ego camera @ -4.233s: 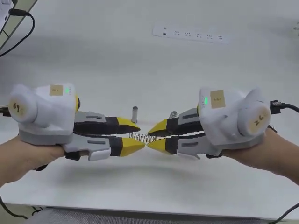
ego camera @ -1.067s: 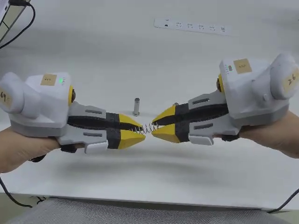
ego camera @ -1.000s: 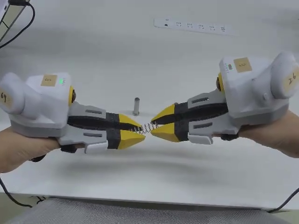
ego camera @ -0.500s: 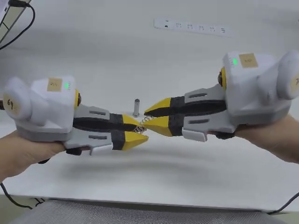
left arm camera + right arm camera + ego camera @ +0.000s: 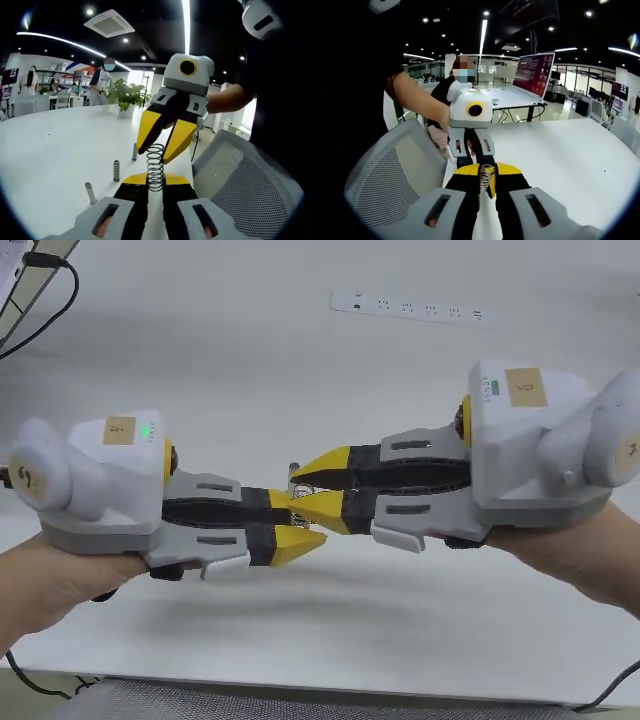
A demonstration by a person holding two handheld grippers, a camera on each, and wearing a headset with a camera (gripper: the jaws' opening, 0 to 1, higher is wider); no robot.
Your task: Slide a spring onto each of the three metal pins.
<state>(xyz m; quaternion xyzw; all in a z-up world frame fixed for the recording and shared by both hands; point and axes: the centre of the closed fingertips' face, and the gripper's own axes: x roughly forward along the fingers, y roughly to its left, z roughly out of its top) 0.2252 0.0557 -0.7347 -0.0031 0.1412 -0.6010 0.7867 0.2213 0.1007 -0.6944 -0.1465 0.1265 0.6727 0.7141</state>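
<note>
Bridging both tools, the spring (image 5: 155,167) is clamped by the left tool (image 5: 155,180); the right tool (image 5: 155,154) is parted around its free end, seemingly for regripping.

The white table (image 5: 300,370) carries a white power strip (image 5: 412,310) near its far edge. A black cable (image 5: 50,262) curves across the far left corner. In the left gripper view a bare pin (image 5: 90,192) stands upright nearest. Behind it, in a row and each apart, stand a second pin (image 5: 116,170) and a third pin (image 5: 134,151), both looking ribbed like coils.
</note>
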